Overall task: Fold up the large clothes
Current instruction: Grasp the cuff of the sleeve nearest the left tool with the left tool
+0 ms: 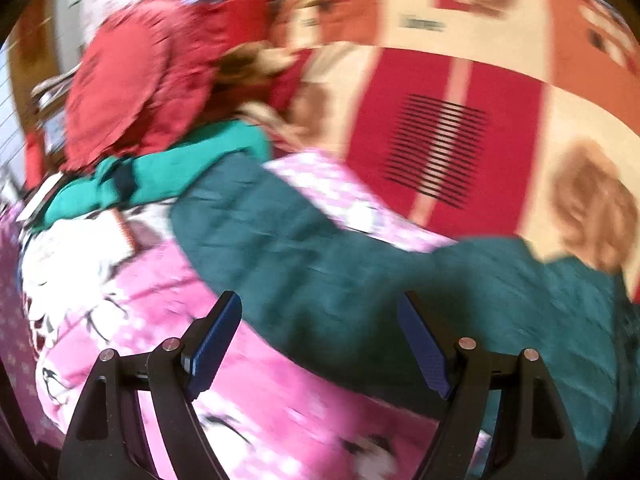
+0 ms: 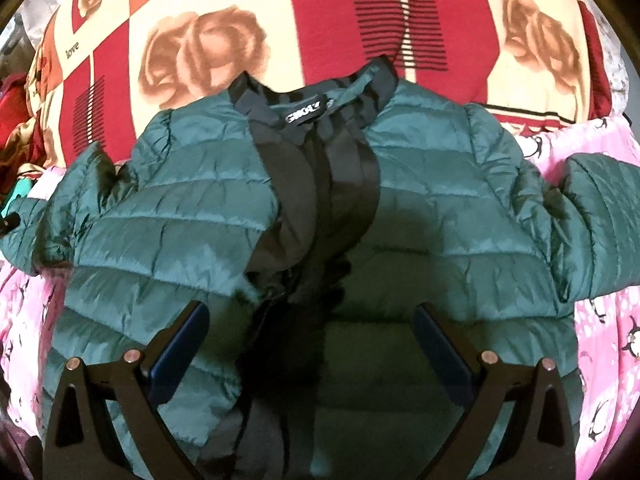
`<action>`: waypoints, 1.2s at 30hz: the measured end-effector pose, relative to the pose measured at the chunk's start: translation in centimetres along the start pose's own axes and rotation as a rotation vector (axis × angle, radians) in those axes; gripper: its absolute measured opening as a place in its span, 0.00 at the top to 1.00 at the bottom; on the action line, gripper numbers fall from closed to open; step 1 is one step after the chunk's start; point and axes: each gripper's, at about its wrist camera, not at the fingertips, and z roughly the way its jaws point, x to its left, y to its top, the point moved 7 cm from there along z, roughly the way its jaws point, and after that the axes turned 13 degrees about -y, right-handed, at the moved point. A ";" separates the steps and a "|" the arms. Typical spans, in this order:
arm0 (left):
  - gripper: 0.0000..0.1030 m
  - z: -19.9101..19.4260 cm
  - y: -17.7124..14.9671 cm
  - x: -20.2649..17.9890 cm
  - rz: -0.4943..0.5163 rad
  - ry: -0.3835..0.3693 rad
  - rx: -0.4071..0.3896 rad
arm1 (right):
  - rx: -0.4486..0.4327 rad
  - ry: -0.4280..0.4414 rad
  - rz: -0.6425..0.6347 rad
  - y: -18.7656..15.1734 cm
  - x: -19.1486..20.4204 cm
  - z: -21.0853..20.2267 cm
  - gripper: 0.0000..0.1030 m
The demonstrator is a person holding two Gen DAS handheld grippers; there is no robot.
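Pink penguin blanket (image 2: 600, 320), green jacket (image 2: 440, 208) spread flat, sleeves outstretched, both grippers (image 1: 320, 344) (image 2: 312, 352) spread, empty.

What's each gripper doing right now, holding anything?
Left gripper: open, empty, above the green puffer jacket.
Right gripper: open, empty, over the jacket's front.

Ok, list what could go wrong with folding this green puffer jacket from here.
1. The green puffer jacket looks slick and puffy, so a fold may spring back or slip from the pads.
2. Its front lies open with the black lining showing, so a fold could trap it crooked.
3. The left gripper, open, is near a pile of red clothes and might snag another garment.
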 end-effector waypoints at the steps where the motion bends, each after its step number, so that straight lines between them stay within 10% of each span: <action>1: 0.54 0.7 0.6 1.9 -0.029 0.030 0.005 | 0.002 0.006 0.003 0.0 0.1 0.0 0.00; 12: 0.55 4.7 4.5 13.2 -0.214 0.152 -0.043 | 0.021 0.020 -0.014 -0.7 1.5 0.0 0.00; 15: 0.81 6.9 4.9 14.2 -0.204 0.159 -0.010 | 0.026 0.016 -0.022 -1.0 1.9 0.2 0.00; 17: 1.00 7.9 4.6 14.2 -0.227 0.119 0.013 | 0.030 0.014 -0.027 -1.1 2.0 0.4 0.00; 36: 1.00 -2.5 3.6 4.2 -0.037 -0.060 -0.150 | 0.014 0.002 -0.011 -1.4 0.9 -0.8 0.00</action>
